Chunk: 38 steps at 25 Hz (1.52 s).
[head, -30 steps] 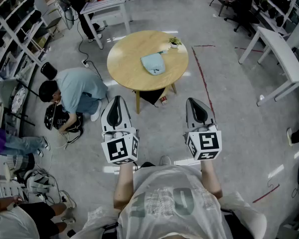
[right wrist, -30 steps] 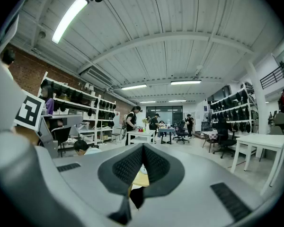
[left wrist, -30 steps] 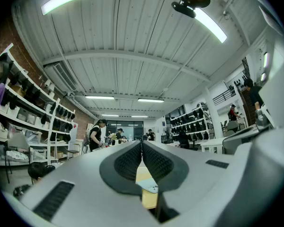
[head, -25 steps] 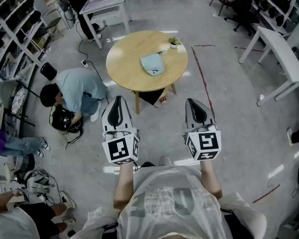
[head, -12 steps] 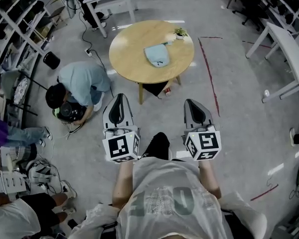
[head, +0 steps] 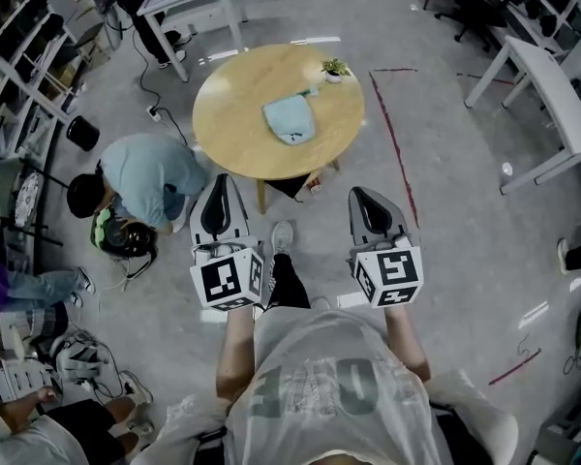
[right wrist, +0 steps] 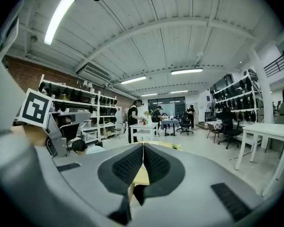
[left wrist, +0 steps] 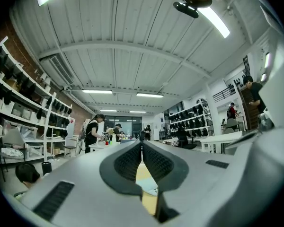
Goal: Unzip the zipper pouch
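A light blue zipper pouch (head: 289,121) lies flat near the middle of a round wooden table (head: 232,124), far ahead of both grippers. My left gripper (head: 218,182) is held level over the floor short of the table's near edge, jaws shut with nothing in them. My right gripper (head: 359,195) is beside it, also shut and empty. In the left gripper view a sliver of the pouch (left wrist: 149,188) and the table (left wrist: 143,173) shows below the closed jaws. The right gripper view shows the table (right wrist: 142,176) under its closed jaws.
A small potted plant (head: 333,68) stands at the table's far right edge. A person (head: 140,175) crouches on the floor left of the table. White tables (head: 542,90) and shelves (head: 15,37) ring the room. A red tape line (head: 395,143) runs along the floor on the right.
Both grippers have moved forward toward the table, which now sits closer. The wearer's leg and shoe have stepped into view between the grippers. The jaws stay shut.
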### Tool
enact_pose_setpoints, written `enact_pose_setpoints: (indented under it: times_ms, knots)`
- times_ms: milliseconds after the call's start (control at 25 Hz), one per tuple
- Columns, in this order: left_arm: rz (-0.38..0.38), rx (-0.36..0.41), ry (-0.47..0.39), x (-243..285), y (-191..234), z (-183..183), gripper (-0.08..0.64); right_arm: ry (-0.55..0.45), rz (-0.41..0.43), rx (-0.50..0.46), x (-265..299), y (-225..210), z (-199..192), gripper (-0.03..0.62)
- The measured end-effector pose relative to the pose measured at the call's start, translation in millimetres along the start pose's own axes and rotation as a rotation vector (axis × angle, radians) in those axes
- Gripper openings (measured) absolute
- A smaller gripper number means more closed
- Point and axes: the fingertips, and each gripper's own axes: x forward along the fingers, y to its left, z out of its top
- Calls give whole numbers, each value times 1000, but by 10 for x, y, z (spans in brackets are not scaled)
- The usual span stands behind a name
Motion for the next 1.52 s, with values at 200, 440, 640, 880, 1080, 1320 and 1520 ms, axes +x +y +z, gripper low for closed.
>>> enact_pose_setpoints:
  times_ms: [200,440,640,880,1080,1320,1520]
  knots:
    - [-5,-24,-24,532,139,80,34,2,-50,-46,456,-206,218,29]
    - [-26,-46,-16,1291,506,57,34,25,-103,-73,1238,-310,475,29]
    - [-46,-44,-12,2035,866,32,34,28,-134,-75,2014,-383,725,29]
    - [-80,-34,10,2820,1283,-143,34,69,-174,-83,2876,-386,802,29]
    - [-65,-11,19,3209,1518,-220,34,104,-205,-120,3290,-410,824,29]
    - [-51,-16,47,3339,1479,-361,34,108,-194,-119,3474,-531,780,29]
    - [-42,-18,49,3357,1445,-399,34,86,-171,-101,3553,-560,747,29]
